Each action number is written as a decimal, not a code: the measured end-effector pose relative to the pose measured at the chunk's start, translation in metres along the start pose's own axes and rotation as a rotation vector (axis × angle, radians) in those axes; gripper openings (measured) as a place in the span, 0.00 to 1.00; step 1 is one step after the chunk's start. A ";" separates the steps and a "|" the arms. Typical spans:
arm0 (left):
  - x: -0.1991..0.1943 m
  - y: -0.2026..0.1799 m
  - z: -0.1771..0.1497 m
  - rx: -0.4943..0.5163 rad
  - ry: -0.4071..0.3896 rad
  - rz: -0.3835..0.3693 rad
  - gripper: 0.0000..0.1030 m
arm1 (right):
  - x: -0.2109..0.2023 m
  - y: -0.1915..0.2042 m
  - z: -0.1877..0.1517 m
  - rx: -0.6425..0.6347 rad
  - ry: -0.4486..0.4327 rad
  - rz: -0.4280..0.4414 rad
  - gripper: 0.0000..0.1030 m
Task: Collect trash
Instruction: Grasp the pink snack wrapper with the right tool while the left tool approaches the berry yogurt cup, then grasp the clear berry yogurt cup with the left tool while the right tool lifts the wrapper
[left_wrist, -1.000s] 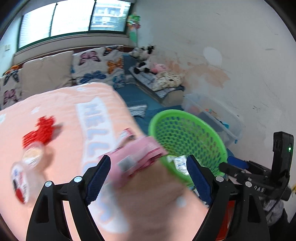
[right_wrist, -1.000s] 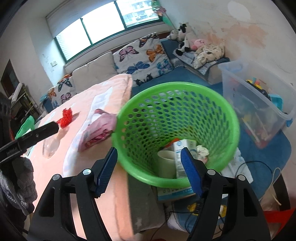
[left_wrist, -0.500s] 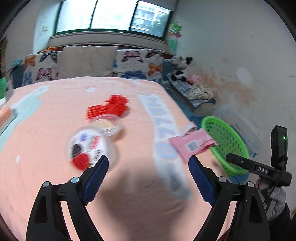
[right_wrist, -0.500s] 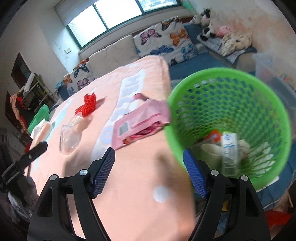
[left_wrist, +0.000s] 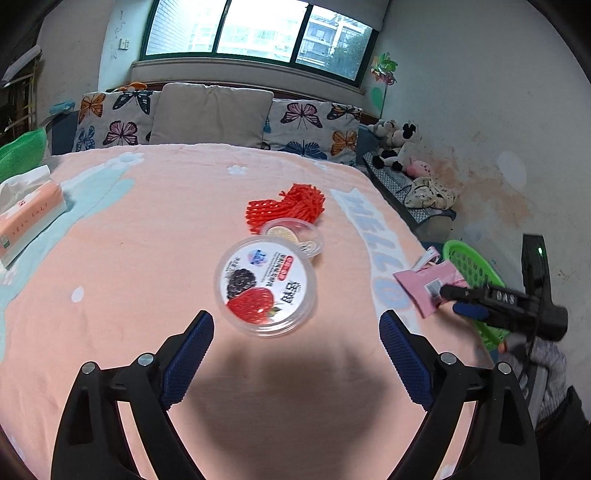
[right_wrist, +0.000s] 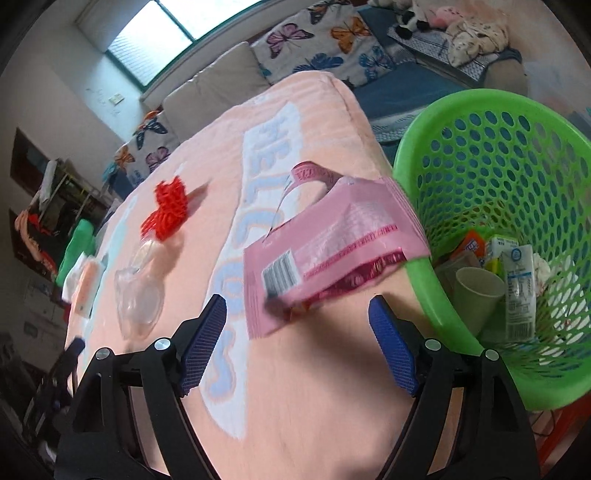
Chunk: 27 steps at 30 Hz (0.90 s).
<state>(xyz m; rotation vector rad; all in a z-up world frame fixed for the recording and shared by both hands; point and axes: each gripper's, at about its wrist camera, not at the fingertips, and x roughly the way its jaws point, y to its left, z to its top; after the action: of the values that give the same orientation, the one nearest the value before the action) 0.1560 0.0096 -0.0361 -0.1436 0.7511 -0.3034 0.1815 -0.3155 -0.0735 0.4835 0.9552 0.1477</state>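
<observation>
Left gripper: low centre of the left wrist view, jaws spread wide and just been opening, nothing between the blue pads.
Right gripper: low centre of the right wrist view, jaws apart and just been opening further; the near corner of the pink wrapper lies just above the gap, pads not pressing it.
Clear lidded cup: on the peach blanket, just above the left gripper's gap, berry label facing up.
Small clear cup: touching the lidded cup's upper right edge.
Red foam net: above both cups, centre of frame.
Pink wrapper: flat at the blanket's right edge, beside the basket.
Green basket: right side of the right wrist view, holding a paper cup and a carton.
Tissue pack: left edge of the left wrist view.
</observation>
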 end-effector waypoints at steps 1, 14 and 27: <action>0.001 0.002 -0.001 0.000 0.004 0.002 0.86 | 0.004 0.000 0.004 0.015 -0.002 -0.010 0.78; 0.031 0.018 0.009 0.022 0.062 0.032 0.90 | 0.035 0.020 0.031 0.017 -0.025 -0.163 0.88; 0.071 0.015 0.025 0.118 0.137 0.082 0.91 | 0.049 0.035 0.023 -0.144 -0.014 -0.324 0.72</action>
<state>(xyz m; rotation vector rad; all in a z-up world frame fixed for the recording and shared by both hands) 0.2256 0.0017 -0.0680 0.0201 0.8698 -0.2805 0.2312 -0.2758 -0.0827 0.1928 0.9890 -0.0797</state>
